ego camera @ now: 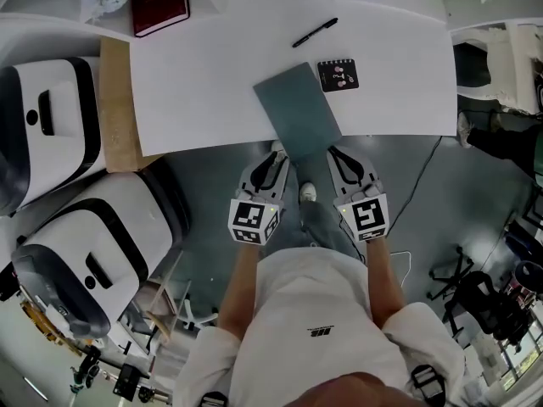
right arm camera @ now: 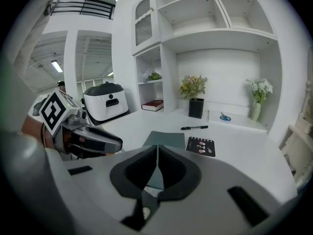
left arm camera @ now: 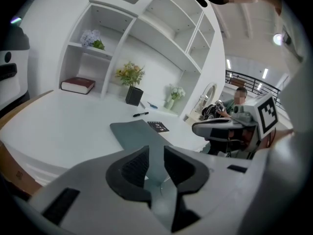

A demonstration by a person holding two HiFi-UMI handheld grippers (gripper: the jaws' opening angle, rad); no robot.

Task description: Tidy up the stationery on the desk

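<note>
I read grey folder (ego camera: pixel 299 113) overhanging desk (ego camera: pixel 212 91) edge at 6 o'clock. Left gripper (ego camera: pixel 275 151) released, jaws apart at folder's 7 o'clock corner. Right gripper (ego camera: pixel 336 153) clenched, empty, at 5 o'clock corner.

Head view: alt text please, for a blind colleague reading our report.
Seen from above, a person holds the left gripper and right gripper at the near edge of a white desk, flanking a grey folder; a pen and notebook lie beyond.

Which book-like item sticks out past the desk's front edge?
The grey folder; the black notepad and red book lie well back from that edge.
</note>
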